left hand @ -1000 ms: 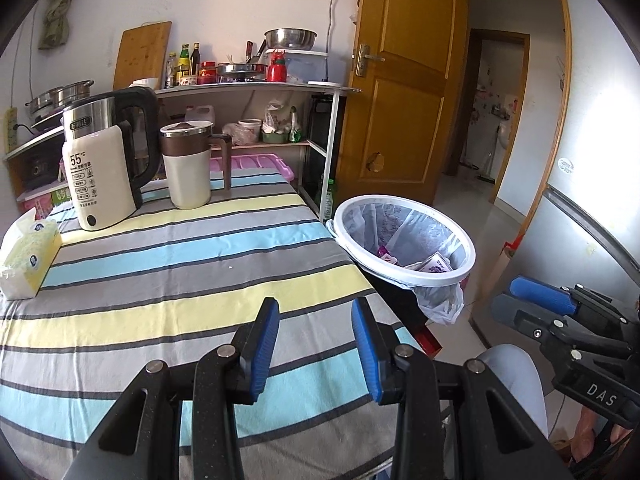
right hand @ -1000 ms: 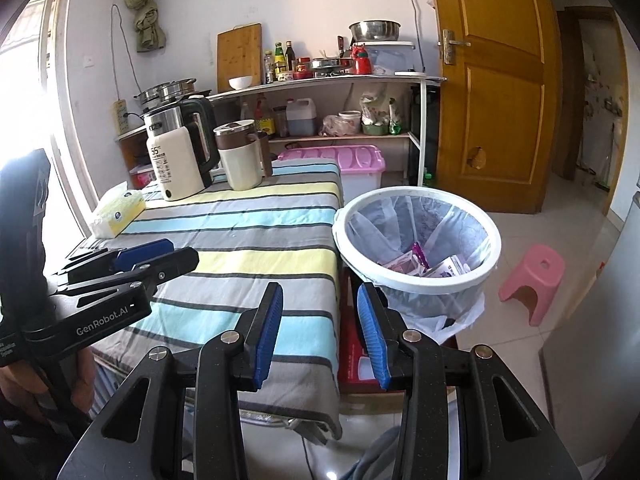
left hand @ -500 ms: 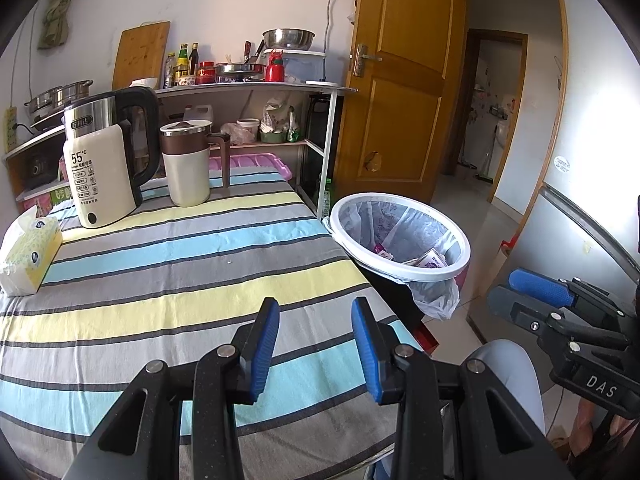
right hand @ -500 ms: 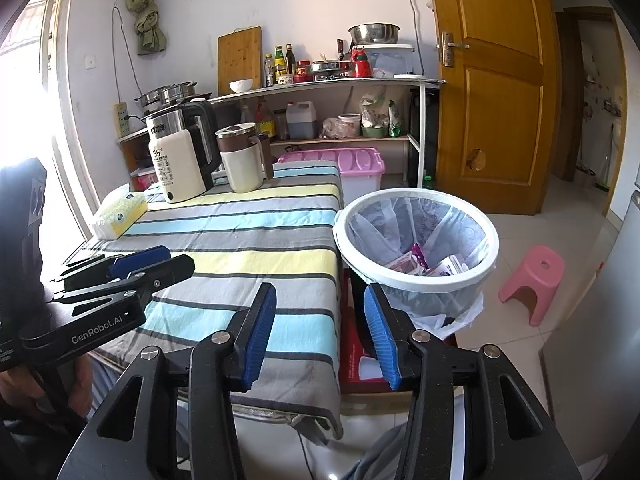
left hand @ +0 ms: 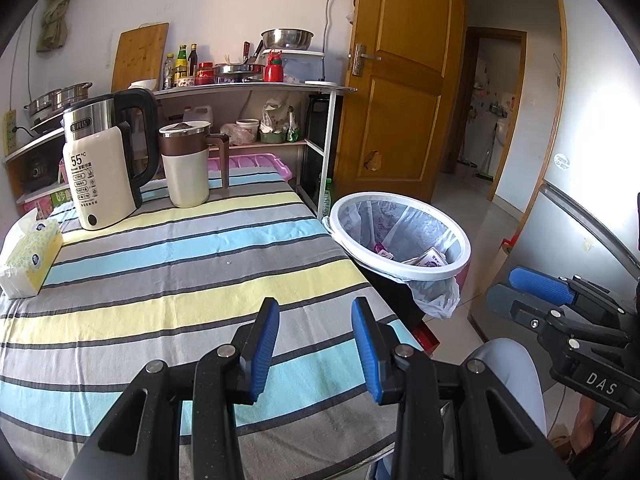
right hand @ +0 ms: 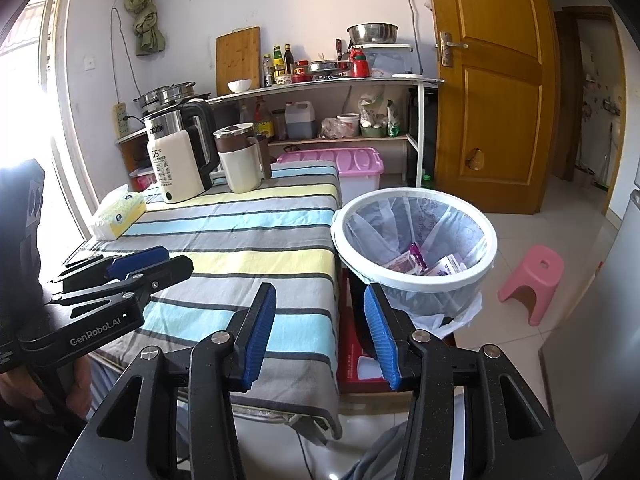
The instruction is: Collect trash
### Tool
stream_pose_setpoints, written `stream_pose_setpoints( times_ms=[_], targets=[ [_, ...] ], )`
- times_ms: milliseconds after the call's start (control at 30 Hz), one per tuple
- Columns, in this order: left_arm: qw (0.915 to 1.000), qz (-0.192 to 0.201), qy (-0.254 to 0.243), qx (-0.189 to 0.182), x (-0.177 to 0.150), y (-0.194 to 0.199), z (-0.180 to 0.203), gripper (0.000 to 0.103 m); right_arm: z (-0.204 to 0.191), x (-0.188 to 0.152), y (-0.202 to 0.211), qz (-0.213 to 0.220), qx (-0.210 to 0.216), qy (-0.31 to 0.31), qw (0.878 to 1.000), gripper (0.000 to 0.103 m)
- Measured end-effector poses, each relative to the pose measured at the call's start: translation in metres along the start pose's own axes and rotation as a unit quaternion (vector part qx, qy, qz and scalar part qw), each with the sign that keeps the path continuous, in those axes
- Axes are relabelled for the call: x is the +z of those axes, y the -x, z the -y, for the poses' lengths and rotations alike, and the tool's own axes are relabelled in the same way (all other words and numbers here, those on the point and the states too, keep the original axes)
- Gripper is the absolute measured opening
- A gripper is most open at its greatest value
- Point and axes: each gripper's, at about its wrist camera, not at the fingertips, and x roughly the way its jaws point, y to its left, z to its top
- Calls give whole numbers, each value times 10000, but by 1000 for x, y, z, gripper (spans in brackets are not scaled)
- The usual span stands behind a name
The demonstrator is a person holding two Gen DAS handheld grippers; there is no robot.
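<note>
A white-rimmed trash bin point(left hand: 424, 276) point(right hand: 416, 282) lined with a clear bag stands on the floor against the table's right edge. Several wrappers point(left hand: 430, 258) point(right hand: 404, 262) lie at its bottom. My left gripper point(left hand: 315, 305) hovers over the near part of the striped tablecloth point(left hand: 180, 280), open, with nothing between its blue pads. My right gripper point(right hand: 319, 292) is held over the table's near right corner, just short of the bin, open and empty. No loose trash shows on the cloth.
At the table's far end stand an electric kettle point(left hand: 104, 168) and a lidded jug point(left hand: 186, 168). A tissue pack point(left hand: 28, 256) lies at the left edge. A red box point(right hand: 360, 352) sits under the table, a pink stool point(right hand: 532, 280) right of the bin. A kitchen shelf and a wooden door point(left hand: 396, 100) are behind.
The right gripper's jaws have spread a little wider. Both hands and the bin have kept their places.
</note>
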Motion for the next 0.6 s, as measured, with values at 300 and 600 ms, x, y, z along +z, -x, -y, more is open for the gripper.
stream_pose_setpoints(
  times_ms=[300,600],
  targets=[
    [10000,-23,9,54,0,-1,-1,38,2,0,-2,-19,1,-3,10000,47],
    [9999,-36,-15,160,0,-2,-2,38,2,-1,-3,-20,-6,-12,10000,47]
  ],
)
